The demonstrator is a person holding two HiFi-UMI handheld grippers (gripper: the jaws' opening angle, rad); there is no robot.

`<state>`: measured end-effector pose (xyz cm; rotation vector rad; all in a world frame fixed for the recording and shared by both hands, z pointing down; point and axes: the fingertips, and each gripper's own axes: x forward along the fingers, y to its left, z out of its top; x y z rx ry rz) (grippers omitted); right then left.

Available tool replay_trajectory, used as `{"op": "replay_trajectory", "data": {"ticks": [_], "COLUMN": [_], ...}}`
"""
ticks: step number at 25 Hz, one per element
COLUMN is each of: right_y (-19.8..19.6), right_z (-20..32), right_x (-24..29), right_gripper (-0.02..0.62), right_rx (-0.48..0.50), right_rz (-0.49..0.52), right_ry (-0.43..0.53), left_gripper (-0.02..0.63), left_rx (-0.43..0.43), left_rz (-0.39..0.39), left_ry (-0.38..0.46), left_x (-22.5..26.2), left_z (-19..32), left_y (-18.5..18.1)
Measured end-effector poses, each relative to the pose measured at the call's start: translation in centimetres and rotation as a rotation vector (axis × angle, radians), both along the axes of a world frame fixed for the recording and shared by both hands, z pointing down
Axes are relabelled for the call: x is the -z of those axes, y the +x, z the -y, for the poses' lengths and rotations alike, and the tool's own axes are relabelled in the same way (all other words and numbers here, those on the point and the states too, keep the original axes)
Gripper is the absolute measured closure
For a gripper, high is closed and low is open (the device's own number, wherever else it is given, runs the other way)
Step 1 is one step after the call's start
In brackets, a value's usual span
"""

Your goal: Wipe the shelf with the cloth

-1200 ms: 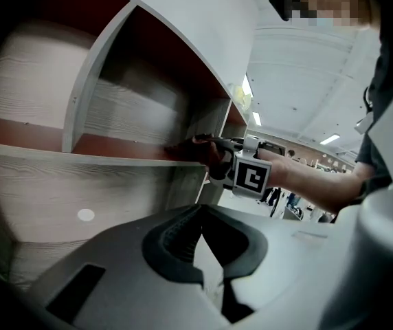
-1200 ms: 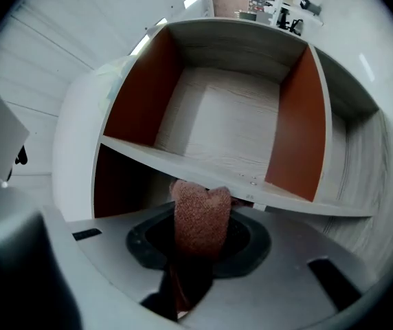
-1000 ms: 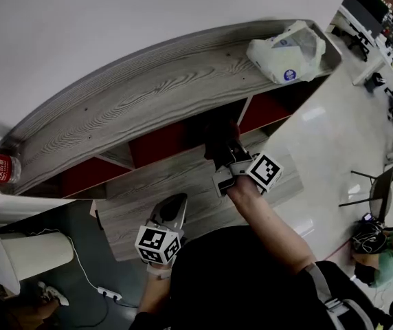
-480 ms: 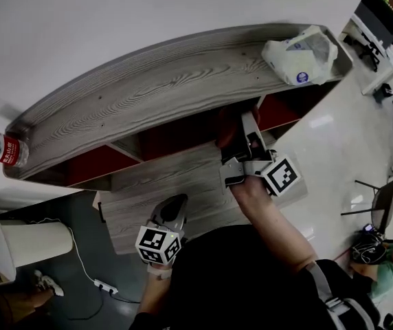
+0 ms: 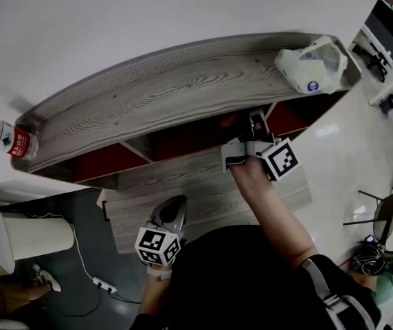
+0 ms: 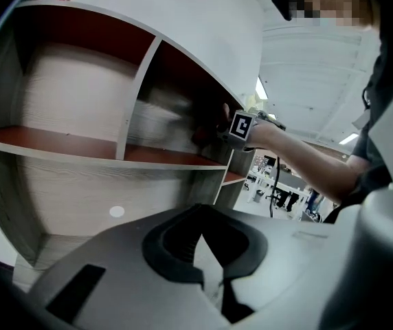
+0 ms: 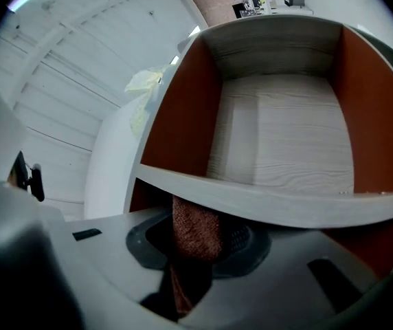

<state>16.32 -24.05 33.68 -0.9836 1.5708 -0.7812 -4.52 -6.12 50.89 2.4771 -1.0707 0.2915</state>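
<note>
Cloth (image 7: 195, 227), reddish-brown, is clamped in the nearly closed right tool (image 7: 200, 243), at 6 o'clock just under the front edge of a shelf board (image 7: 286, 201). Left tool (image 6: 202, 246) sits well apart at 7 o'clock, jaws together, empty.

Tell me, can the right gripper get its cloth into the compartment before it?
Probably yes: the right gripper, shut on the cloth, faces the compartment; nothing stands inside, only the board edge lies close ahead.
</note>
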Motion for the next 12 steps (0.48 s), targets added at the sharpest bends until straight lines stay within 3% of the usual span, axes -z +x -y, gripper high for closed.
{"op": "replay_trajectory", "data": {"ticks": [5,12], "right_y": [0.0,0.1], "right_z": [1.8,2.9], "right_x": [-2.1,-8.0], "right_gripper": [0.514,0.512], "right_rx": [-0.024,-0.025], "right_rz": [0.037,0.075], "right_ry": [-0.057,-0.240], "left_gripper": [0.601,0.601], "left_rx": [0.023,0.026], "left_rz": [0.002,0.003], "left_ry": [0.005,-0.003], "left_x": [0.2,-0.1], "left_z": [0.2,-0.2], "left_y": [-0.8,-0.9]}}
